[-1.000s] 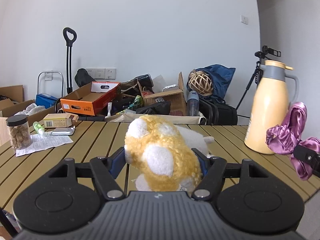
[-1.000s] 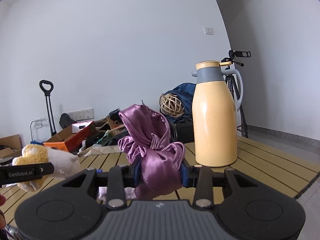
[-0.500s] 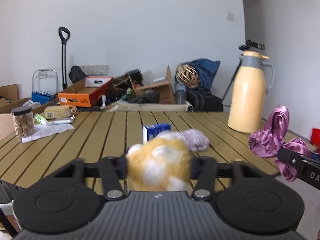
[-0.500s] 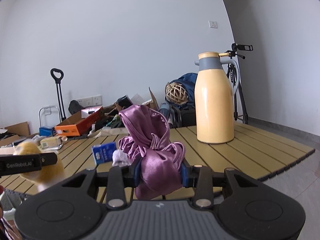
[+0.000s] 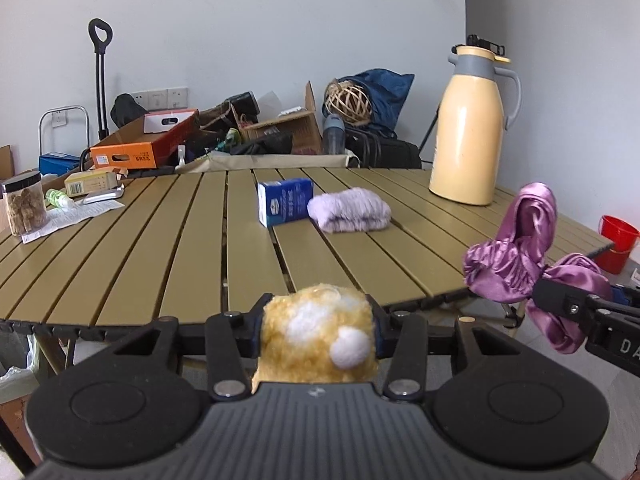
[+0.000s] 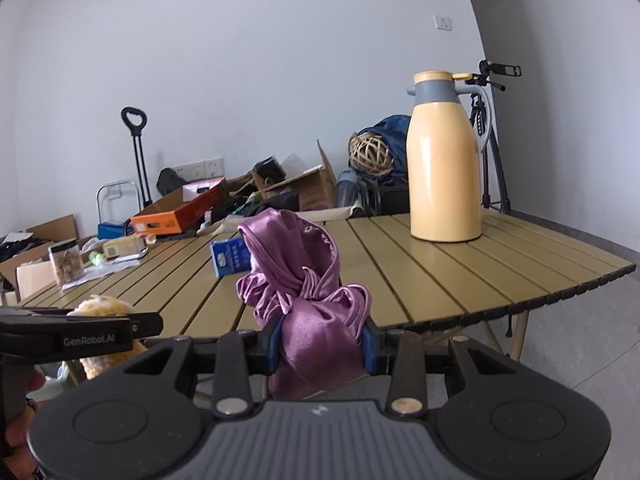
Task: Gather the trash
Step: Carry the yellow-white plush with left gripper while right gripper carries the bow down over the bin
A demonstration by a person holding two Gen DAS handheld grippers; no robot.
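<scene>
Left wrist view first: the left gripper [image 5: 318, 330] points a little downward over the near edge of the slatted table [image 5: 160, 240], and its jaws have just been closing on a fuzzy yellow-and-white plush [image 5: 316, 340], which is now squeezed firmly between the two blue pads. The plush sits at the 6 o'clock spot of this view, off the tabletop and in front of the table's edge. At 4 o'clock the right gripper [image 5: 560, 304] comes in from the side, its black finger clamped across a purple satin cloth [image 5: 516, 256] that bunches above and below the grip. On the table, toward 12 o'clock, a blue carton [image 5: 285, 201] lies touching a folded lilac fuzzy cloth [image 5: 350, 210]. A tall yellow thermos jug [image 5: 468, 128] stands at 2 o'clock near the far right edge, and a jar of brown snacks [image 5: 24, 204] stands at 9 o'clock on a paper sheet. A red bucket [image 5: 616, 244] rests on the floor at 3 o'clock beyond the table.

Right wrist view next: the right gripper [image 6: 322, 346] is held nearly level, just short of the table edge, jaws shut tight on the purple satin cloth [image 6: 304, 292], which rises in a knot above the pads at the centre. At 8 o'clock the left gripper's finger [image 6: 80, 332] reaches in sideways with the plush [image 6: 102, 308] showing above and below it. Part of a hand [image 6: 18, 436] shows at the low left edge.
</scene>
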